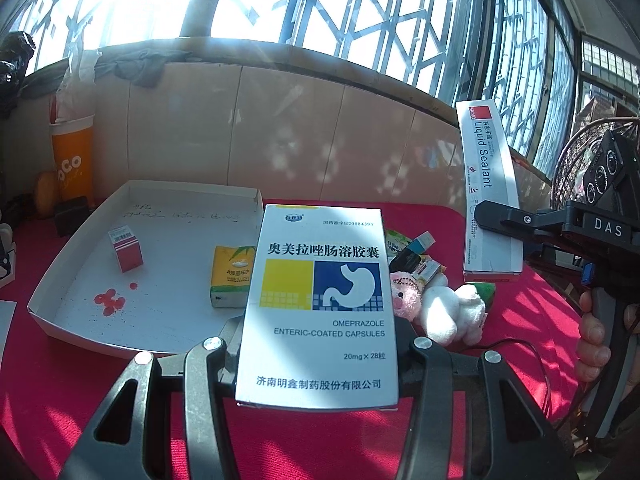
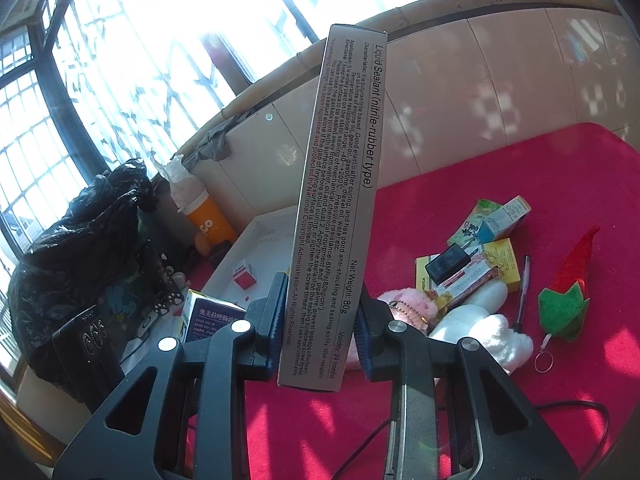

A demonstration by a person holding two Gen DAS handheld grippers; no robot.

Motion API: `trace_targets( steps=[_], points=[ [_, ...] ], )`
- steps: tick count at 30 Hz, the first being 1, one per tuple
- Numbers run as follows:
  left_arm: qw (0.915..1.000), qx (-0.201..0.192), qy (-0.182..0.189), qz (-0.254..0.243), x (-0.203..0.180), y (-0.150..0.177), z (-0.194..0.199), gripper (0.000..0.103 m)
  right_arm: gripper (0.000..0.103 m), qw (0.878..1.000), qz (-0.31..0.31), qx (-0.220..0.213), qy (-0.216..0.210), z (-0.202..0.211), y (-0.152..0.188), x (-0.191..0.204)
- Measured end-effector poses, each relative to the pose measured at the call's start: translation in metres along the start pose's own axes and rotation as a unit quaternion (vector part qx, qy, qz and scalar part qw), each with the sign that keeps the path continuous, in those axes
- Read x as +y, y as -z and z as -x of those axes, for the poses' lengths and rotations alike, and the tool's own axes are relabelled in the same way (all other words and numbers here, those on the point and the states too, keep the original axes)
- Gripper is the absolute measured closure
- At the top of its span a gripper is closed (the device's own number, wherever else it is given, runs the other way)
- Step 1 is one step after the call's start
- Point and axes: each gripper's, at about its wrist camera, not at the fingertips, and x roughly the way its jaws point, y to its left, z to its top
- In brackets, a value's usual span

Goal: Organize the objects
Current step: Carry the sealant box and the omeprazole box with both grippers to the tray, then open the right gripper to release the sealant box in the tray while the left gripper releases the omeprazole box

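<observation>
Inside white tray (image 1: pixel 72 280): red box (image 1: pixel 129 254), yellow box (image 1: pixel 230 276) | tongs hold cartons

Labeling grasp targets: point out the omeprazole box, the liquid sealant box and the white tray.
omeprazole box (image 1: pixel 320 304): left wrist view, front face.
liquid sealant box (image 2: pixel 340 216): right wrist view, printed side panel.
white tray (image 1: pixel 168 280): left wrist view, bare floor.
</observation>
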Motion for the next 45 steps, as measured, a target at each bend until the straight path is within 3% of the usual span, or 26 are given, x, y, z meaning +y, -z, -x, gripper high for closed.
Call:
trace_targets(
  steps=[17, 24, 30, 33, 38, 45],
  points=[
    [0.9975, -0.036, -0.046, 0.041, 0.052, -0.017, 0.02, 0.053, 0.074, 0.997, 0.065, 0.031, -0.009, -0.033, -0.013, 0.049],
    [0.9938, -0.038, -0.08, 0.068, 0.088, -0.019, 0.024, 0.052, 0.074, 0.993, 0.098, 0.065, -0.025, -0.065, -0.016, 0.085],
    [0.9866, -0.04, -0.119, 0.104, 0.134, -0.025, 0.027, 0.052, 0.074, 0.987, 0.102, 0.12, -0.045, -0.105, -0.015, 0.109],
    [0.9848, -0.024, -0.137, 0.105, 0.154, -0.033, 0.019, 0.052, 0.074, 0.982, 0.092, 0.154, -0.05, -0.133, -0.013, 0.117],
    [0.9832, 0.015, -0.116, 0.14, 0.178, -0.043, -0.013, 0.052, 0.074, 0.975, 0.072, 0.206, -0.041, -0.181, -0.002, 0.119],
    [0.9795, 0.06, -0.133, 0.138, 0.183, -0.044, -0.06, 0.052, 0.079, 0.978, 0.037, 0.208, 0.003, -0.227, 0.001, 0.106]
  ],
)
